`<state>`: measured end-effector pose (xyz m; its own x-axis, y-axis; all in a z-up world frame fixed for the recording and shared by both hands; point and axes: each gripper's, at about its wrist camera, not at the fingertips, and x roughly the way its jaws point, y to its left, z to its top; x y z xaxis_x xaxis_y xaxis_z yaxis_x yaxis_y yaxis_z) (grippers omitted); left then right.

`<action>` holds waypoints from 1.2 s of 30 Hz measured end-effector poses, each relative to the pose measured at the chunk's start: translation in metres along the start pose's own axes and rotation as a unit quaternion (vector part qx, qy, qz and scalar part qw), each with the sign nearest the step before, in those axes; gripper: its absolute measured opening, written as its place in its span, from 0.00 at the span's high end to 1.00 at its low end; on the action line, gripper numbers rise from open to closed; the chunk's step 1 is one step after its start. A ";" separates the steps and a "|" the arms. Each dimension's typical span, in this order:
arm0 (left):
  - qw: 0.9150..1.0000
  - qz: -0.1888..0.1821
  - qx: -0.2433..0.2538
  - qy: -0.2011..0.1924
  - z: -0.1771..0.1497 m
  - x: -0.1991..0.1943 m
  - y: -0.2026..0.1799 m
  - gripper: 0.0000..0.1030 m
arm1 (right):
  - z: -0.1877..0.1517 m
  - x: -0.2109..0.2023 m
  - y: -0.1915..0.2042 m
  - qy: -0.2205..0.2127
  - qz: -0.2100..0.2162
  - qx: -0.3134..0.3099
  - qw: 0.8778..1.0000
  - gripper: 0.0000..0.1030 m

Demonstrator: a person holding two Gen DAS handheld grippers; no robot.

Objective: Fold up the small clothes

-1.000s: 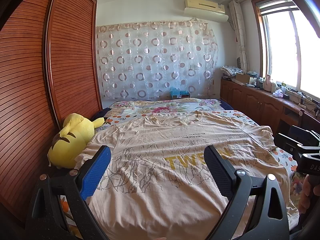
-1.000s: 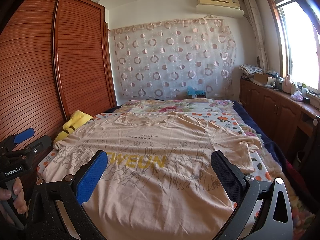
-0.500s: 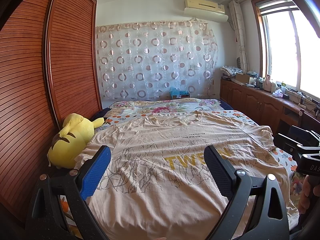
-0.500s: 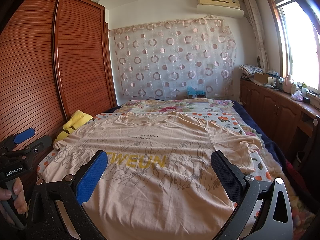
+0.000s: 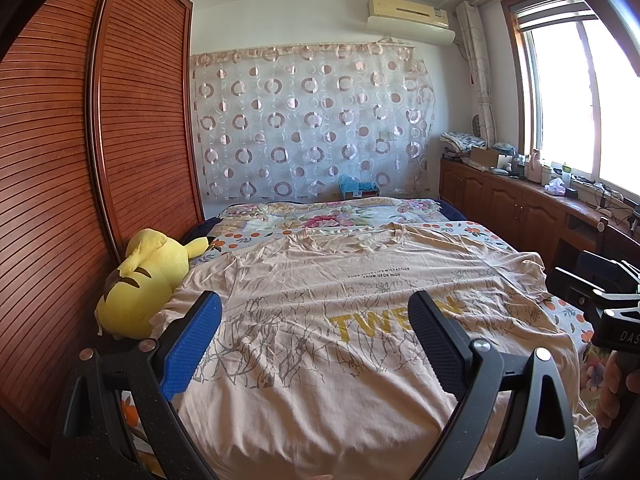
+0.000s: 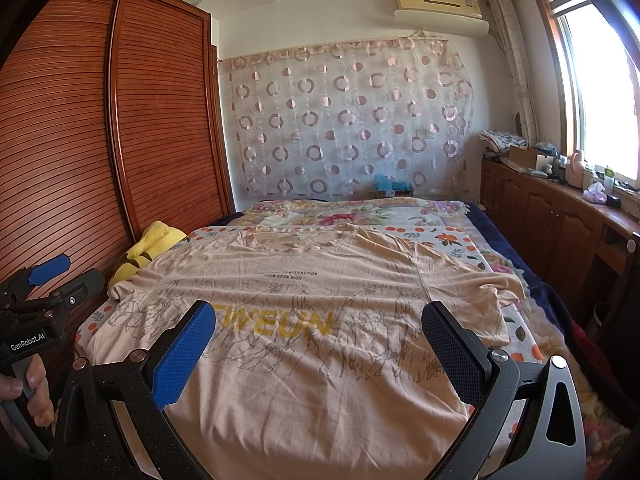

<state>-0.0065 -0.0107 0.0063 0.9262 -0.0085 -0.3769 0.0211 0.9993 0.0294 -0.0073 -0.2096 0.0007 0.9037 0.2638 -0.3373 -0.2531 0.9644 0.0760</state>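
A peach T-shirt with yellow lettering and grey line print lies spread flat, front up, on the bed, collar toward the far wall. Its right sleeve is wrinkled and partly folded. My left gripper hovers open above the shirt's lower left part, nothing between its fingers. My right gripper is open too, above the lower middle of the shirt. Each gripper shows at the edge of the other's view, held by a hand: the left gripper and the right gripper.
A yellow plush toy lies at the bed's left edge against the slatted wooden wardrobe. A floral bedsheet covers the far bed. Wooden cabinets with clutter run along the right under the window.
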 end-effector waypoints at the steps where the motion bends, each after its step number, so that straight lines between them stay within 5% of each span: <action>1: 1.000 0.000 0.000 0.000 0.000 0.000 0.000 0.08 | 0.000 0.000 -0.001 0.000 0.000 0.000 1.000 0.00; 15: 1.000 -0.005 -0.007 0.030 -0.001 0.016 0.007 0.08 | -0.001 0.009 0.004 0.013 0.022 0.003 1.000 0.00; 30: 0.996 0.007 -0.027 0.086 -0.030 0.058 0.074 0.08 | 0.010 0.068 0.014 0.028 0.066 -0.045 0.996 0.00; 36: 0.994 0.024 -0.033 0.104 -0.035 0.069 0.111 0.08 | 0.015 0.096 0.024 0.044 0.116 -0.063 0.990 0.00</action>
<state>0.0466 0.1007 -0.0486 0.8280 0.0394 -0.5593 -0.0524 0.9986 -0.0072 0.0788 -0.1611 -0.0161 0.7844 0.4698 -0.4049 -0.4965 0.8669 0.0441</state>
